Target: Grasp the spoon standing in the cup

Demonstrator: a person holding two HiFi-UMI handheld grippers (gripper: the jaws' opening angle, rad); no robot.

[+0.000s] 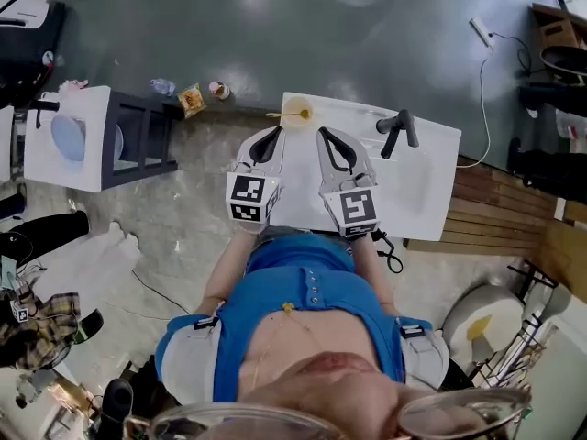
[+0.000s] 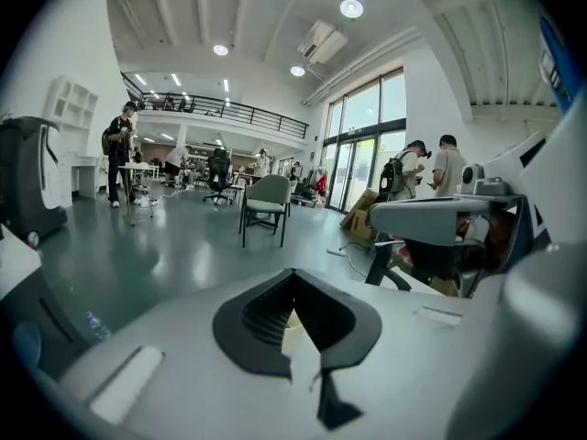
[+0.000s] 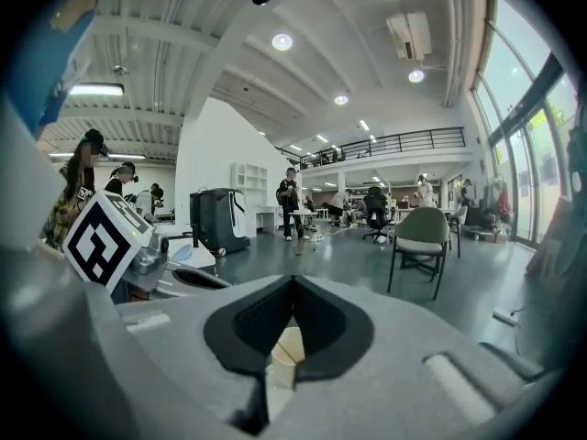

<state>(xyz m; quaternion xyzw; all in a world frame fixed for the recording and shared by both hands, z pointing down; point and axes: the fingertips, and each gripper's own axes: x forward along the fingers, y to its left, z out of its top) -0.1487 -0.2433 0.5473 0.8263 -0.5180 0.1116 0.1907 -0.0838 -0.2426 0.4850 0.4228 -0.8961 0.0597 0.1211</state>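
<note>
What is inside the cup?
A spoon stands in the cup, its handle leaning out over the rim. Its lower end is hidden inside; anything else in there is too small to tell.

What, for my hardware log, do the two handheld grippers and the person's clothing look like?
Both the left gripper and right gripper have pale grey bodies, curved black ribbed jaws and a white cube with black square markers. A black cord loops by the right one. The person wears a blue buttoned top with pale grey sleeves.
</note>
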